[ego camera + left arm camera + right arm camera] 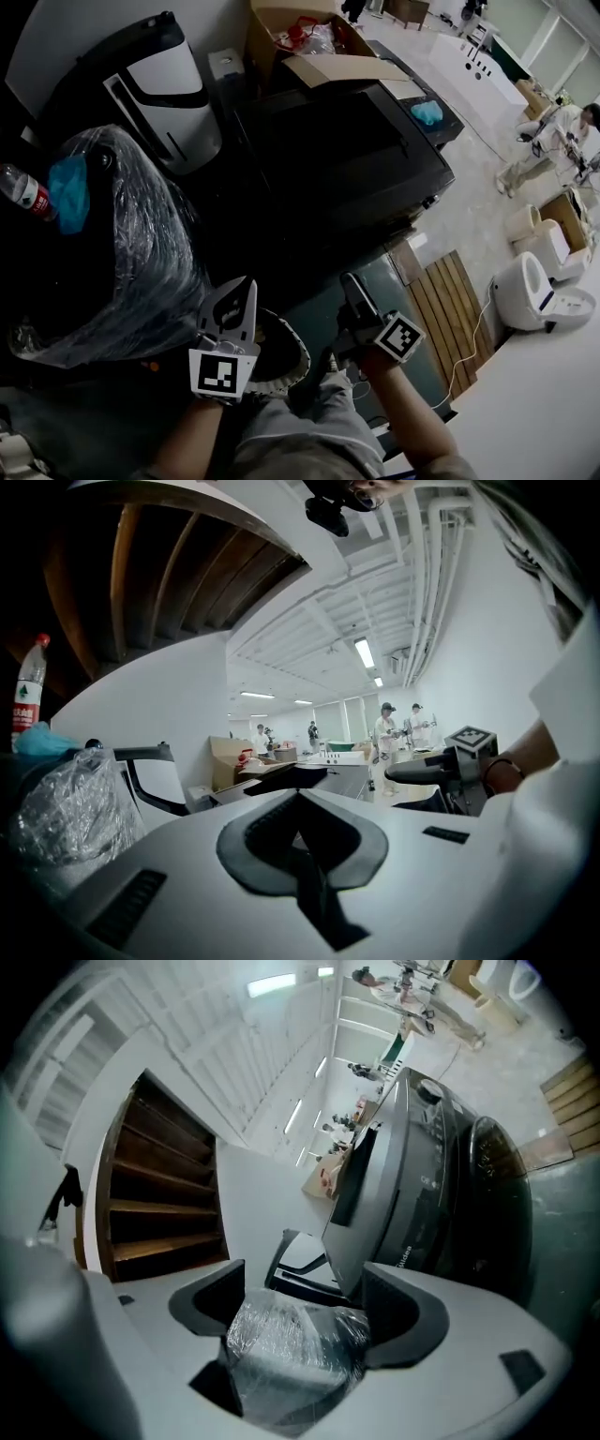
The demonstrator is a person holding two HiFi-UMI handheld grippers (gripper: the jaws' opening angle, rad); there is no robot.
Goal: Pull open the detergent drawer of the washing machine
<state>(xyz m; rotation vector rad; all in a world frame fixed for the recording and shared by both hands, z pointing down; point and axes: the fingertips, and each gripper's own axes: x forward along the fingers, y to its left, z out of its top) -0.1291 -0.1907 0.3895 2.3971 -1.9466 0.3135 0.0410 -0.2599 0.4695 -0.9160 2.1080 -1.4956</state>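
Observation:
The dark washing machine stands in front of me, and its grey front with the round door fills the right of the right gripper view, which is rolled sideways. I cannot pick out the detergent drawer for certain. My right gripper hangs low before the machine's front, apart from it, and its jaws stand open with nothing gripped. Only a plastic-wrapped bundle shows beyond the gap. Left of it, my left gripper has its dark pads closed together on nothing.
A large plastic-wrapped bundle sits at the left with a red-capped bottle beside it. An open cardboard box rests at the machine's far side. A white and black appliance stands behind. Wooden slats and white toilets lie to the right.

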